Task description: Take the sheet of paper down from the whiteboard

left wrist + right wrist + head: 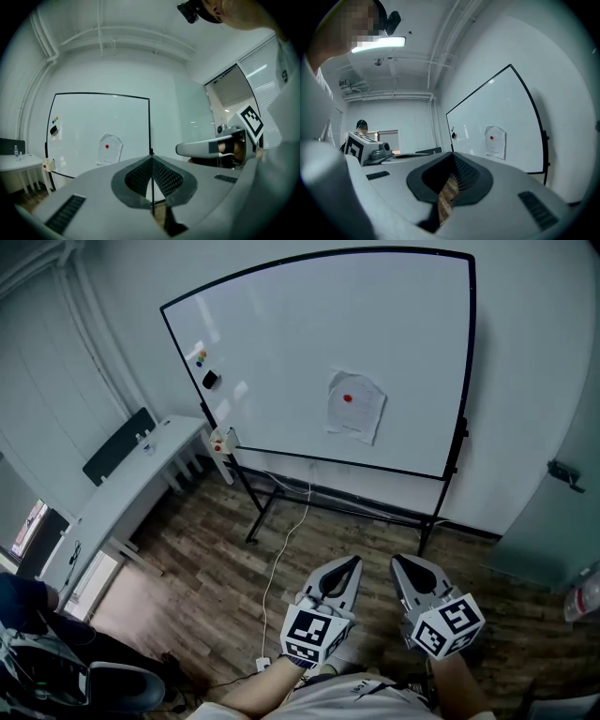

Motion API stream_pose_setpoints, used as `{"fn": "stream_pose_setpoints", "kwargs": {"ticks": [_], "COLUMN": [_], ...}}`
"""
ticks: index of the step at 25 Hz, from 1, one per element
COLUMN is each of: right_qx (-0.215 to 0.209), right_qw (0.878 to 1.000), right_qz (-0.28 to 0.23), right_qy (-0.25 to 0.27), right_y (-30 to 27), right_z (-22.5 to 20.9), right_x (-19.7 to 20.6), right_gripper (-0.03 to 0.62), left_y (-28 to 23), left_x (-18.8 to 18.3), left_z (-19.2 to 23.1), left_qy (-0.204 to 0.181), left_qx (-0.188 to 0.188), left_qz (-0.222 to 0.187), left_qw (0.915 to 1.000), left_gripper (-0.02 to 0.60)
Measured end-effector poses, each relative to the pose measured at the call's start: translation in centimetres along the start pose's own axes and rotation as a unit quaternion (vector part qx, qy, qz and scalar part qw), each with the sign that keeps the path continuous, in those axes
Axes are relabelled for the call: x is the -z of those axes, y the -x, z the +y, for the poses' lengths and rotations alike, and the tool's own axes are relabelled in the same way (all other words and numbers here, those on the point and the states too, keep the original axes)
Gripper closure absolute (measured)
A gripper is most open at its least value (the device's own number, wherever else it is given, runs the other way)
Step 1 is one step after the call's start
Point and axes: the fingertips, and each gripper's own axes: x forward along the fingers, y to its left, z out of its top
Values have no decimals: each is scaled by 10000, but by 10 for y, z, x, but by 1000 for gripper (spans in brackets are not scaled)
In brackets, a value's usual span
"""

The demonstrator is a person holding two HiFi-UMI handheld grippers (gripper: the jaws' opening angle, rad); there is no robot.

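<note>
Both pairs of fingers are pressing together on nothing, the left gripper (352,563) and right gripper (400,563) hanging level and near. The paper (354,409) is hanging far ahead on the whiteboard (272,343) (a red magnet (348,398) pinning it), so I am judging the whole task undone.

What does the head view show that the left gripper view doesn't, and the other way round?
Only the head view: the white cable trailing across the floor, and the left tool seen whole from above, marker cube included.
Only the left gripper view: the ceiling pipes and the head camera overhead.
Both: the whiteboard, the sheet of paper pinned by a red magnet, the black eraser, the white desk and the right tool.
</note>
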Motion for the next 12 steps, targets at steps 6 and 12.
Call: {"fn": "stream_pose_setpoints", "kwargs": {"ticks": [6, 12], "right_qx": [-43, 47], "right_qw": [9999, 9999], "right_qz": [-22, 8], "right_qy": [-91, -109], "right_y": [5, -2], "right_z": [-15, -29], "right_x": [2, 1], "right_gripper": [580, 580], "left_y": [-8, -24], "left_x": [5, 10], "left_z": [-3, 6], "left_qy": [-9, 53], "left_qx": [-191, -211], "left_qz": [88, 128], "left_qw": [9998, 9997], "left_gripper": [568, 568]}}
